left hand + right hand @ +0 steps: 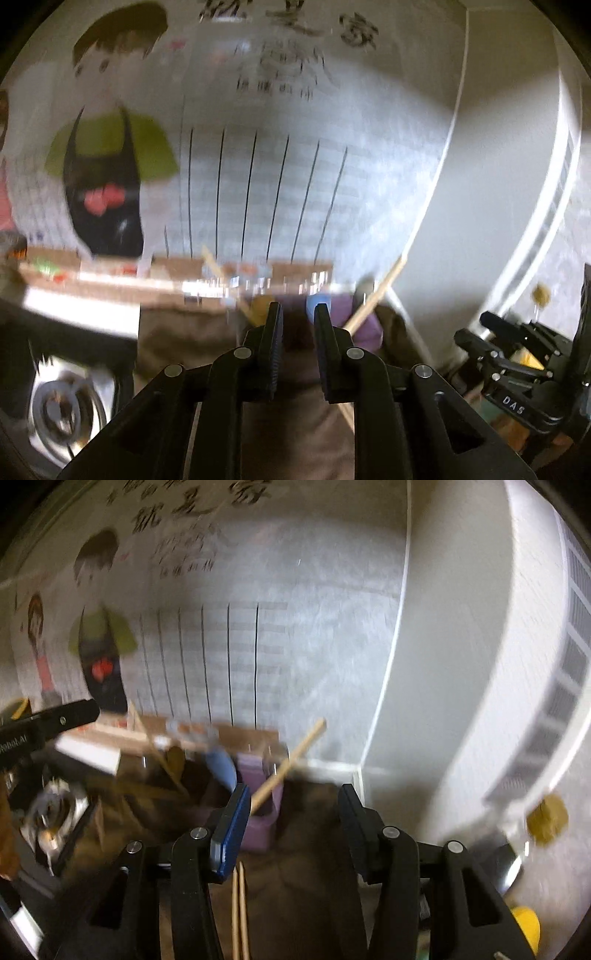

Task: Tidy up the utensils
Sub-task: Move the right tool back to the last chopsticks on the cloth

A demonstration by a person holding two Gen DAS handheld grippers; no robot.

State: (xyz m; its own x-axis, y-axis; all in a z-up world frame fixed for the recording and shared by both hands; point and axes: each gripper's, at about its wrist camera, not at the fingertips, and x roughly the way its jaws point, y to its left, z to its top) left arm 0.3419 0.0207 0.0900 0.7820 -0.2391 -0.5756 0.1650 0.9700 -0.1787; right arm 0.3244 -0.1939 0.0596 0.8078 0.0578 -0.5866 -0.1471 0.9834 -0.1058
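Here: chopstick (288, 764) | tilted, upper end up-right | purple holder (258, 812)

A purple holder (258, 805) holds a tan chopstick (291, 760); the wall poster (258, 166) is white with black lines

Both wrist views face the poster wall (295, 166), angled downward.
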